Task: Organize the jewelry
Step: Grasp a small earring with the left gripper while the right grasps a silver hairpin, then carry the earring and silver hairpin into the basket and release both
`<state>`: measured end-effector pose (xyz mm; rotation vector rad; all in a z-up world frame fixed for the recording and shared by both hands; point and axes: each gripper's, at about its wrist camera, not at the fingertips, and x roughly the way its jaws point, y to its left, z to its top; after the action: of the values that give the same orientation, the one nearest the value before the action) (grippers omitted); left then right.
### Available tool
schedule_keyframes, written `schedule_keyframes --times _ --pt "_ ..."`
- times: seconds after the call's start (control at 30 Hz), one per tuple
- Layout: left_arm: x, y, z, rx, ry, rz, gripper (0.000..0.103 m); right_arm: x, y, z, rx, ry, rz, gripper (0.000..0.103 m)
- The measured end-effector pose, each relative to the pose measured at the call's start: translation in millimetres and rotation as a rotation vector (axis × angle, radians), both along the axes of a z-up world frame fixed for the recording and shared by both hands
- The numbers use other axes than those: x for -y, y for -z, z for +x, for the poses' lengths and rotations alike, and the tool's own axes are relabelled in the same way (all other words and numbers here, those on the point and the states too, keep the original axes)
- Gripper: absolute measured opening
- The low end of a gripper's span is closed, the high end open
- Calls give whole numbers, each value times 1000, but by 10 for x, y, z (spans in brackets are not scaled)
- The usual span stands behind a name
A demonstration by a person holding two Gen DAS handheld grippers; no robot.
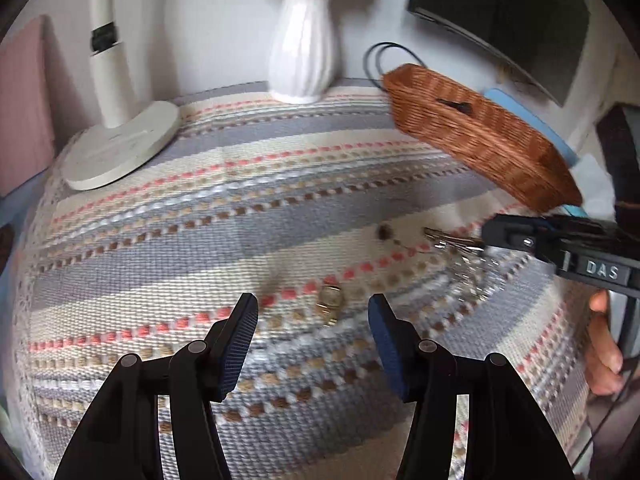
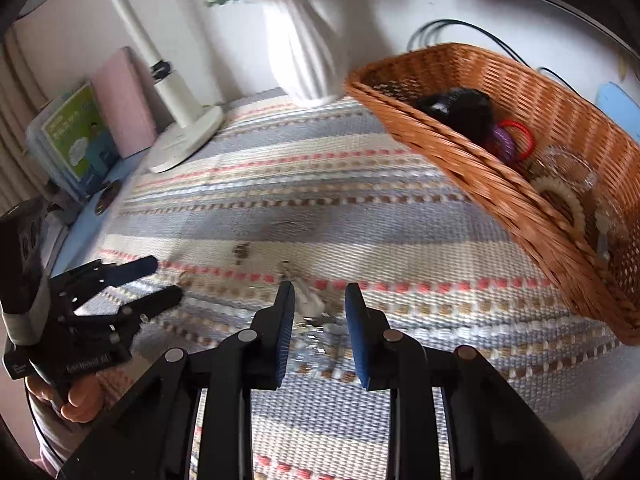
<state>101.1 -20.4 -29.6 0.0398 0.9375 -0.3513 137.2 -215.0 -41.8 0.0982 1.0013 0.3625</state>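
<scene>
A small gold piece (image 1: 330, 304) lies on the striped cloth (image 1: 200, 216) just ahead of my left gripper (image 1: 312, 320), which stands open and a little short of it. My right gripper (image 2: 320, 312) is low over a tangle of silver jewelry (image 2: 310, 314). The silver lies between its blue pads, near the left one, and the pads do not press on it. In the left wrist view the right gripper (image 1: 490, 236) comes in from the right over the silver jewelry (image 1: 452, 244). A small dark piece (image 2: 240, 252) lies farther back on the cloth.
A wicker basket (image 2: 460, 152) at the right rear holds a black item, red and purple rings and a cream bracelet. A white vase (image 1: 302, 52), a white lamp base (image 1: 120, 148) and books (image 2: 80, 140) stand along the back and left. A hand (image 1: 604, 344) grips the right tool.
</scene>
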Motion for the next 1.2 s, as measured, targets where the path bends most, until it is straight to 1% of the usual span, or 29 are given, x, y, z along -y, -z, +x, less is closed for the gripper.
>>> schedule_keyframes --times 0.07,0.13,0.2,0.23,0.27,0.33,0.37,0.4,0.47,0.5,0.57,0.63,0.7,0.73,0.77,0.83,0.93,1.0,1.07,1.13,1.17,1.2 --pt "85 -11 -41 29 7 43 59 -106 38 42 0 -21 -63 30" --pt "136 -6 -62 42 6 81 58 -165 93 85 -7 -31 -93 30" --pt "155 4 -60 41 4 96 50 -182 150 102 -15 -42 -95 30" --pt "154 10 -52 33 2 96 47 -194 157 87 4 -42 -108 29" --pt "149 27 -32 21 1 94 44 -215 158 66 25 -42 -129 25" --pt "152 32 -16 18 4 87 27 -258 160 41 47 -42 -165 23" --pt "158 32 -3 20 9 88 22 -269 153 35 52 -42 -173 22" --pt "176 32 -10 29 9 100 11 -272 142 28 55 -42 -175 22" --pt "196 30 -25 39 16 109 11 -232 97 13 59 -34 -159 22" --pt "189 16 -34 46 15 102 11 -189 68 5 57 -23 -143 22" --pt "127 -34 -59 64 2 63 11 -69 -14 -27 57 -4 -89 22" --pt "-15 -110 -67 74 -20 -18 11 81 -129 -74 60 16 -13 22" --pt "-145 -163 -58 62 -19 -123 11 223 -254 -116 64 36 51 22" --pt "-227 -193 -55 55 -17 -190 11 296 -324 -142 67 44 79 22" --pt "-265 -211 -55 53 -14 -229 11 364 -394 -171 68 48 106 22" --pt "-330 -236 -66 49 -6 -295 11 488 -526 -234 81 58 159 22" --pt "-369 -256 -70 45 11 -356 11 642 -681 -328 118 85 183 22" --pt "-363 -272 -52 46 29 -376 11 738 -766 -364 140 106 182 22" --pt "-327 -350 -23 40 37 -352 11 859 -869 -401 159 131 159 22" --pt "-275 -541 -1 57 49 -328 11 971 -950 -400 183 158 131 22" --pt "-228 -695 -3 80 64 -316 11 1040 -1003 -398 194 174 128 22" --pt "-167 -865 -5 113 77 -299 11 1159 -1062 -377 197 193 155 22"
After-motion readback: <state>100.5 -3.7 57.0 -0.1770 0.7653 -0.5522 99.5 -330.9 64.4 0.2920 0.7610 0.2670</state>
